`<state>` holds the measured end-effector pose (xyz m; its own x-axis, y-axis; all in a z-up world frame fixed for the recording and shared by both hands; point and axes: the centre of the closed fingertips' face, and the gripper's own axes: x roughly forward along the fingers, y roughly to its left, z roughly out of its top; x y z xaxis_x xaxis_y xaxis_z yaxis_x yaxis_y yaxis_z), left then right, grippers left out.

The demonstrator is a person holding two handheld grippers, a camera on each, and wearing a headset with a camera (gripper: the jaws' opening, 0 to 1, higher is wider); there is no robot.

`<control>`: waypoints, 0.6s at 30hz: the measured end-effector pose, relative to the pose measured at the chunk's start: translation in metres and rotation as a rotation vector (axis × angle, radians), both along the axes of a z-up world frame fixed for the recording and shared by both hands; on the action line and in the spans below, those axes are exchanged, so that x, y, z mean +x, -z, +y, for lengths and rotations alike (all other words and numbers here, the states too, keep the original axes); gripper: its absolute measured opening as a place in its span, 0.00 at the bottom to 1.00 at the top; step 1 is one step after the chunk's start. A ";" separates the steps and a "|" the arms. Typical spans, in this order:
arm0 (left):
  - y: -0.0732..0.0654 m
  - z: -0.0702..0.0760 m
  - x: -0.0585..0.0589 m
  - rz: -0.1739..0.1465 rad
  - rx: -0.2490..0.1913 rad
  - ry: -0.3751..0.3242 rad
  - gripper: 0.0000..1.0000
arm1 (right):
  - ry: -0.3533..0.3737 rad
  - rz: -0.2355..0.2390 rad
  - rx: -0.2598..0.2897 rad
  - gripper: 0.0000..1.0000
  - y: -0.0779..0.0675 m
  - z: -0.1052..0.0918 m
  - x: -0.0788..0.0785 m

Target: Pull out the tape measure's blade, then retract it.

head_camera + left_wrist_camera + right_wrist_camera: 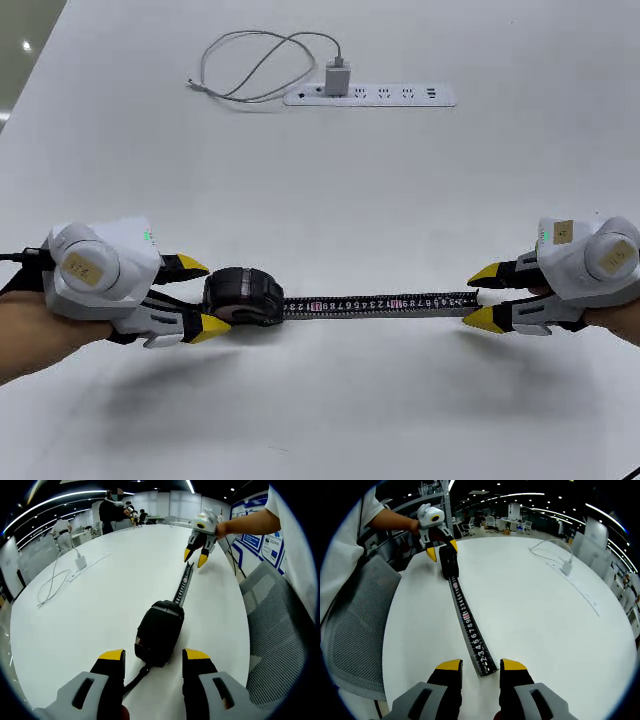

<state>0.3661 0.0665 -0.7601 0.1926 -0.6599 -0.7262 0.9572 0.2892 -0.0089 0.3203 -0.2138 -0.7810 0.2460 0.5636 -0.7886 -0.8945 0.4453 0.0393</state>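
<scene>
At a white bench (330, 200), a person works a tape measure between 2 hand-held grippers. On the left, the left gripper (205, 296) has its yellow-tipped jaws spread wide around the rear of the black tape measure (243, 296), which rests on the bench. 1 tip looks to touch the case and the other stands clear, so nothing is clamped. From the case the blade (380, 303) runs rightward, flat along the bench with its printed numerals facing up; a power strip (400, 96) lies well beyond it at the far side. On the right, the right gripper (482, 297) holds its jaws parted on either side of the blade's free end, with a gap on both sides, gripping nothing. By the look of it, step 1, the pull-out, is done or nearly so. Step 2, letting the blade run back into the case, is not yet begun.
</scene>
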 end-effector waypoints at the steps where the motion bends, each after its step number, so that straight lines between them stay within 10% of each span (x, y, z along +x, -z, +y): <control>1: 0.000 0.000 -0.001 0.003 -0.001 0.000 0.42 | 0.003 -0.001 0.002 0.26 0.000 0.000 0.000; 18: -0.024 0.010 -0.006 -0.038 -0.093 -0.130 0.56 | 0.128 -0.048 0.071 0.39 -0.023 0.006 -0.009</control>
<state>0.3598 0.0765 -0.7364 0.3070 -0.6917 -0.6537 0.9118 0.4106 -0.0063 0.3111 -0.2073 -0.7584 0.3553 0.5791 -0.7338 -0.8323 0.5532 0.0336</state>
